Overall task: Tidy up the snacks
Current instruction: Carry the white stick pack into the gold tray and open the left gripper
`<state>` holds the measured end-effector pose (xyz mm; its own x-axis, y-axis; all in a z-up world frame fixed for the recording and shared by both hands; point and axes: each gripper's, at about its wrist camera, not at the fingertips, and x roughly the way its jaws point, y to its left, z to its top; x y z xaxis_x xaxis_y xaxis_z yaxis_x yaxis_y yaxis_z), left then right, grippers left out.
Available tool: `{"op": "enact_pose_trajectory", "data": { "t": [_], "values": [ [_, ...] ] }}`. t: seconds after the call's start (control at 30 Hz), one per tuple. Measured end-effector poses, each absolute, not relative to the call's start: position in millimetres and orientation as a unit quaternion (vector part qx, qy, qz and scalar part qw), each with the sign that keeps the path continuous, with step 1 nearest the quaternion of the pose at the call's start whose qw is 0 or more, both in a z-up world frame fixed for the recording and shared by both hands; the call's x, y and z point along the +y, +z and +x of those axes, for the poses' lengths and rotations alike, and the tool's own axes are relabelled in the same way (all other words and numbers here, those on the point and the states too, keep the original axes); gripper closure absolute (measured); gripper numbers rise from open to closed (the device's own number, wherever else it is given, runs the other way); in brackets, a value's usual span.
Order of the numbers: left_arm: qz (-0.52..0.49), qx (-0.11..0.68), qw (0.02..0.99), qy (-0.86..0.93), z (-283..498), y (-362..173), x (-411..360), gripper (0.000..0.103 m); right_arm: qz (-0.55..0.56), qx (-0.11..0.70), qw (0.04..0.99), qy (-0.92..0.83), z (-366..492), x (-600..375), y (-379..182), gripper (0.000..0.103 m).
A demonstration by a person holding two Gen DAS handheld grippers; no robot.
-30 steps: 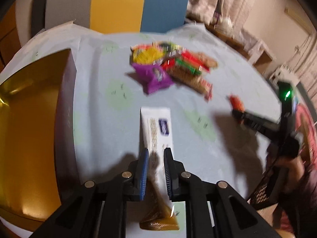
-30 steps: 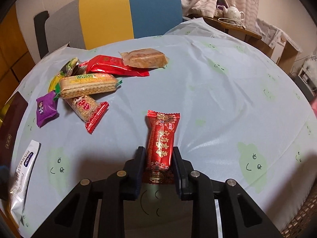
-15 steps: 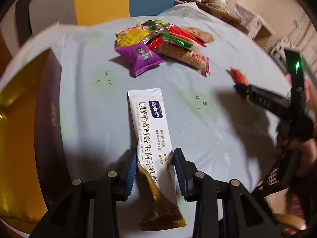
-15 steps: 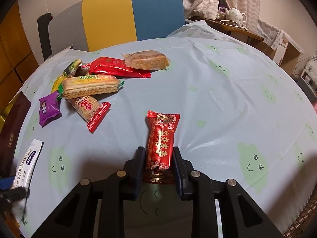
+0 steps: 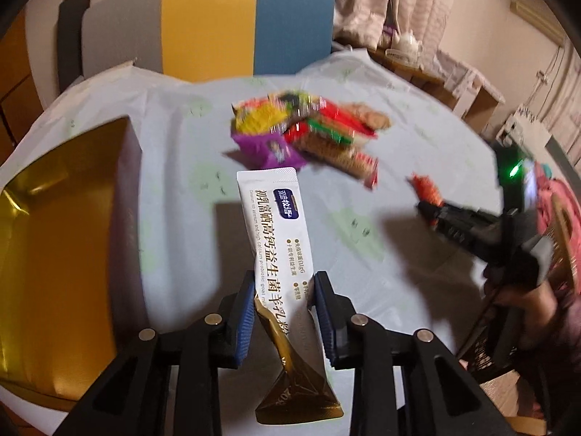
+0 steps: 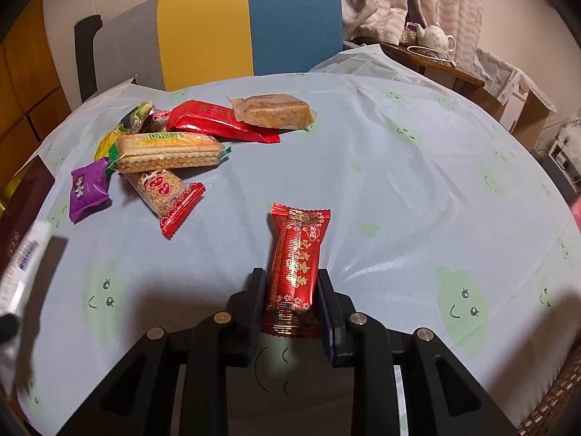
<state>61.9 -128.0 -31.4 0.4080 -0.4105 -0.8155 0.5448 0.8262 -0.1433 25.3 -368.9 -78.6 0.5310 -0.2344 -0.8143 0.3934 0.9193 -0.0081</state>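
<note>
My left gripper (image 5: 284,292) is shut on a long white and gold sachet (image 5: 277,232) and holds it lifted above the pale blue tablecloth (image 5: 181,200). My right gripper (image 6: 290,290) is shut on a red snack bar (image 6: 296,265) just above the cloth, and it shows at the right of the left wrist view (image 5: 428,207). A pile of snacks lies at the back left: a purple packet (image 6: 89,190), a wafer pack (image 6: 169,150), a red-ended biscuit pack (image 6: 165,192), a red packet (image 6: 214,121) and a brown cake (image 6: 276,110).
An open box with gold lining (image 5: 54,239) stands at the table's left edge. A grey, yellow and blue chair (image 6: 218,25) stands behind the table. A side table with a teapot (image 6: 435,38) is at the back right.
My left gripper closed on the sachet and lifted it off the cloth. My right gripper stayed shut on the red bar and barely moved.
</note>
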Motion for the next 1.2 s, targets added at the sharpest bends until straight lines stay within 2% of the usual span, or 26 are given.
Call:
{"op": "enact_pose_trajectory", "data": {
  "t": [0.3,0.57,0.93,1.2],
  "values": [
    [-0.003,0.431,0.864,-0.261,78,10,-73,0.072,0.076,0.450,0.871,-0.183,26,-365,-79,0.075],
    [-0.076,0.458,0.869,-0.170,128,3,-9,0.072,0.079,0.451,0.870,-0.183,26,-366,-79,0.075],
    [-0.050,0.483,0.866,-0.121,199,-25,0,0.071,0.073,0.458,0.867,-0.185,30,-366,-80,0.075],
    [-0.050,0.497,0.860,-0.103,200,-37,10,0.071,0.067,0.459,0.866,-0.187,29,-364,-80,0.075]
  ]
}}
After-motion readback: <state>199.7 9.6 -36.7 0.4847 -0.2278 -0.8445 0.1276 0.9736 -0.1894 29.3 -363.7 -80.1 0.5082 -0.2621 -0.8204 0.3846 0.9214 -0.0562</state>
